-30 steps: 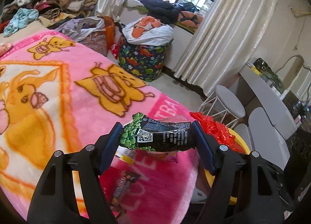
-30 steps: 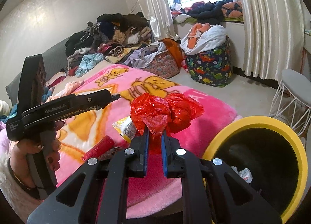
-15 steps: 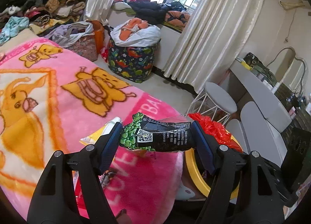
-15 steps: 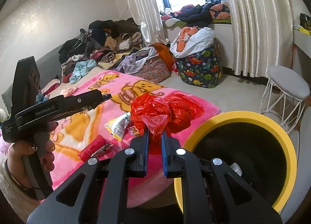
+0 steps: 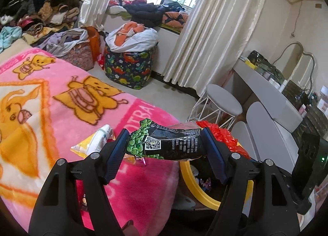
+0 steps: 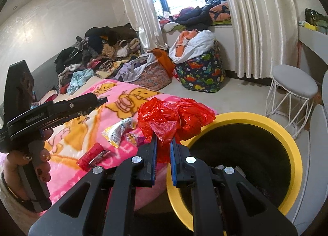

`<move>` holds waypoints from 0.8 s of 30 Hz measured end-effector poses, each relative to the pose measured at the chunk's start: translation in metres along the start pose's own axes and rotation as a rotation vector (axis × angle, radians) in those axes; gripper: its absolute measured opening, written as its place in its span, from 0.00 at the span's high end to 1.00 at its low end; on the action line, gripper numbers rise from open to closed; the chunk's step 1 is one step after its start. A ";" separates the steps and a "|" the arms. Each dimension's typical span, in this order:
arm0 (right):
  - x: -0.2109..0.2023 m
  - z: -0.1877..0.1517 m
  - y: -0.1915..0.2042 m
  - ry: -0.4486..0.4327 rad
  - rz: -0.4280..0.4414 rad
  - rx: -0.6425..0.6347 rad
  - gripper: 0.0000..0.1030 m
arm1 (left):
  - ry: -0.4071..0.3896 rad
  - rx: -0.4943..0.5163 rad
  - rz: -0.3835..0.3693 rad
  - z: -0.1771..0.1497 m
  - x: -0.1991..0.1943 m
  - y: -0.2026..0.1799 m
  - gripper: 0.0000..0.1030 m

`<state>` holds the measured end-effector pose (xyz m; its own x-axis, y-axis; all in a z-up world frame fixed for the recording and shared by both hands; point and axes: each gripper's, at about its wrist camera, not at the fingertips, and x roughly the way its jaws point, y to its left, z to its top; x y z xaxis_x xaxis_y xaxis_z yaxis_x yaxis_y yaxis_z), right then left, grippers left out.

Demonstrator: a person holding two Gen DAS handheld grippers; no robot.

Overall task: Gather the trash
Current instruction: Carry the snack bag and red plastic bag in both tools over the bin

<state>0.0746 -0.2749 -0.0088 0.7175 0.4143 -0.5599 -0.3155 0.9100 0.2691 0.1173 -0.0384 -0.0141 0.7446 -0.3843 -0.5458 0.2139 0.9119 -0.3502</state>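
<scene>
Two hand-held grippers are each carrying a piece of trash above the foot of a bed, beside a bin.

In the left wrist view, the left hand-held gripper [image 5: 165,145] fills the lower centre of the frame, angled downward. Its jaws stand wide and clamp a black and green snack wrapper [image 5: 164,143] by its two ends, so the wrapper spans the gap crosswise. The wrapper hangs over the edge of a pink blanket [image 5: 61,96] printed with orange cartoon animals. To the lower right of the wrapper is the yellow rim of the bin [image 5: 196,186], with scraps visible inside it.

In the right wrist view, the right hand-held gripper [image 6: 164,145] sits at lower centre, also tilted down. Its jaws are nearly together, pinching a crumpled red plastic bag [image 6: 174,119] that bulges above the fingertips. The bag is just at the left rim of the bin [image 6: 291,150], partly over it.

At the left edge of this view, a person's hand [image 6: 26,172] wraps around the grip of the other tool, held upright.

On the blanket near the bag lie a yellow and white packet [image 6: 119,131], a small pink wrapper [image 6: 133,138] and a red wrapper [image 6: 91,156].
</scene>
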 end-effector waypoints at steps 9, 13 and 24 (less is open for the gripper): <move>-0.009 -0.002 -0.017 -0.014 -0.029 0.034 0.90 | 0.001 0.046 -0.029 -0.004 0.002 -0.024 0.38; -0.013 -0.003 -0.023 -0.022 -0.038 0.051 0.90 | 0.006 0.067 -0.043 -0.007 0.004 -0.034 0.38; -0.020 -0.008 -0.039 -0.033 -0.062 0.096 0.90 | 0.027 0.119 -0.075 -0.014 0.011 -0.059 0.38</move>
<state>0.0679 -0.3188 -0.0150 0.7542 0.3555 -0.5522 -0.2102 0.9273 0.3099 0.1042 -0.0982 -0.0102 0.7066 -0.4539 -0.5428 0.3427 0.8907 -0.2987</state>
